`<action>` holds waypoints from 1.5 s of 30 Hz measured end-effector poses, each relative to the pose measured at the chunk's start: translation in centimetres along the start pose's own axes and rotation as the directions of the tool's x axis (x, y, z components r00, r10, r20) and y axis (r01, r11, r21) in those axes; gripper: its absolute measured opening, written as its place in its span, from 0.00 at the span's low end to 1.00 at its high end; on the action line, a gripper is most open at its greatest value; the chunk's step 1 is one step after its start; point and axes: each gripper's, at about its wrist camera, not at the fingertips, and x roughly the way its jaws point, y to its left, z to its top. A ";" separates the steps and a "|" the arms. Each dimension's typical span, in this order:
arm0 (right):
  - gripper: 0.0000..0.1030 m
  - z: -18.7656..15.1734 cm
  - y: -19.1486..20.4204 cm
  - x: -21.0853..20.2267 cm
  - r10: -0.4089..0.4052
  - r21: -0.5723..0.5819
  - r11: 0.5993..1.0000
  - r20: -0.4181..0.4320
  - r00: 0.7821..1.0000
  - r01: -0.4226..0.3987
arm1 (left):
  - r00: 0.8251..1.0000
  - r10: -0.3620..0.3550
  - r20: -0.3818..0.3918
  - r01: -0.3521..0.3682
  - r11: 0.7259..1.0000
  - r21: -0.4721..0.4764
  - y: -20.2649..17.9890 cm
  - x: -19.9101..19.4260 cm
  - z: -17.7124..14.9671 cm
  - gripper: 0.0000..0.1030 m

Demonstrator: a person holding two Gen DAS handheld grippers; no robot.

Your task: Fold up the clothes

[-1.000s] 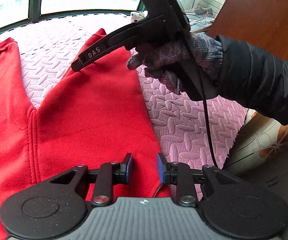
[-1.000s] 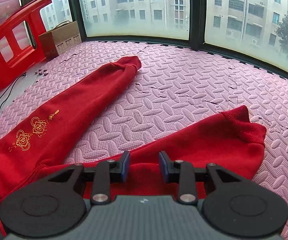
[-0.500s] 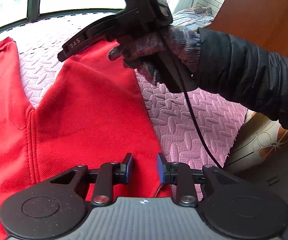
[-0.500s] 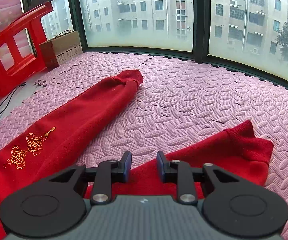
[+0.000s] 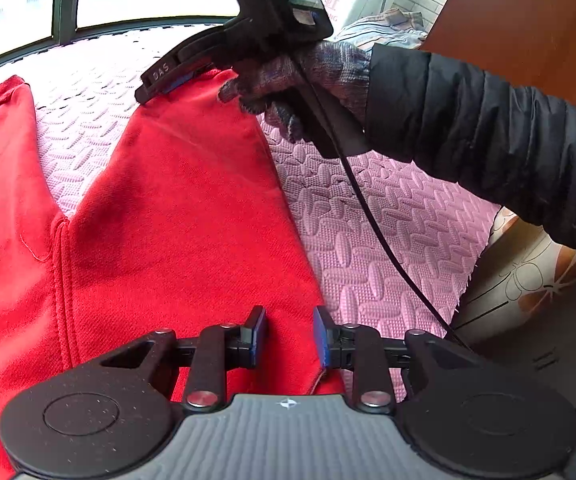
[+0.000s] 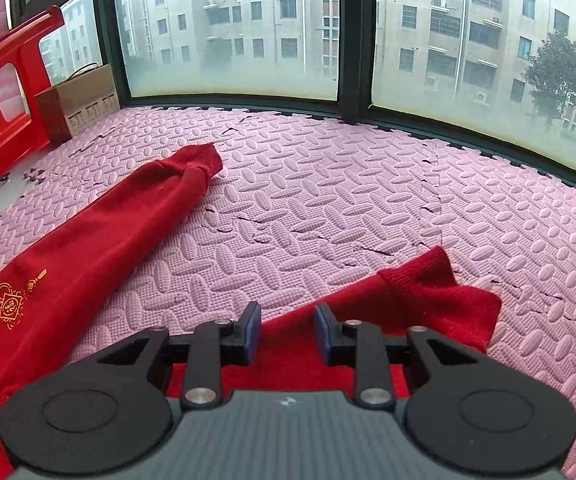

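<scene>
1. Left wrist view: the left gripper [image 5: 288, 336] sits at the near end of the red trousers [image 5: 175, 216], over the waist, jaws apart, nothing clamped; whether fabric touches the pads cannot be told.
2. Same view: the trouser leg's long axis runs from that gripper away to its far end. There a gloved hand [image 5: 300, 80] holds the right gripper [image 5: 159, 84] just over the cloth.
3. Right wrist view: the right gripper [image 6: 288, 336], jaws apart and empty, hovers over the right leg; its ribbed cuff [image 6: 444, 300] lies just ahead and right, on the pink foam mat [image 6: 328, 200].
4. Judgement: the right hand is nearer the cuff and should take it.
</scene>
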 end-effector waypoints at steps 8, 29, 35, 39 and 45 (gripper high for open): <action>0.27 0.4 -5.6 -1.7 -0.072 0.123 0.990 -0.027 0.997 0.074 | 1.000 0.002 0.003 -0.002 1.000 -0.007 0.0 0.0 -0.1 0.29; 0.29 -2.9 -7.7 -1.7 -0.111 0.271 0.953 -0.095 0.989 0.133 | 0.994 0.111 0.011 -0.112 0.989 0.098 -4.1 -4.6 -4.0 0.49; 0.29 -3.0 -7.8 -2.0 -0.101 0.301 0.946 -0.089 0.991 0.123 | 0.985 0.171 0.001 -0.169 0.974 0.149 -4.8 -4.3 -4.8 0.48; 0.29 -3.1 -8.1 -2.1 -0.100 0.324 0.938 -0.087 0.991 0.123 | 0.984 0.179 -0.013 -0.174 0.968 0.184 -5.0 -4.0 -5.2 0.45; 0.29 -3.2 -8.3 -2.1 -0.099 0.350 0.929 -0.084 0.992 0.122 | 0.980 0.199 -0.018 -0.189 0.953 0.237 -5.1 -3.9 -5.7 0.37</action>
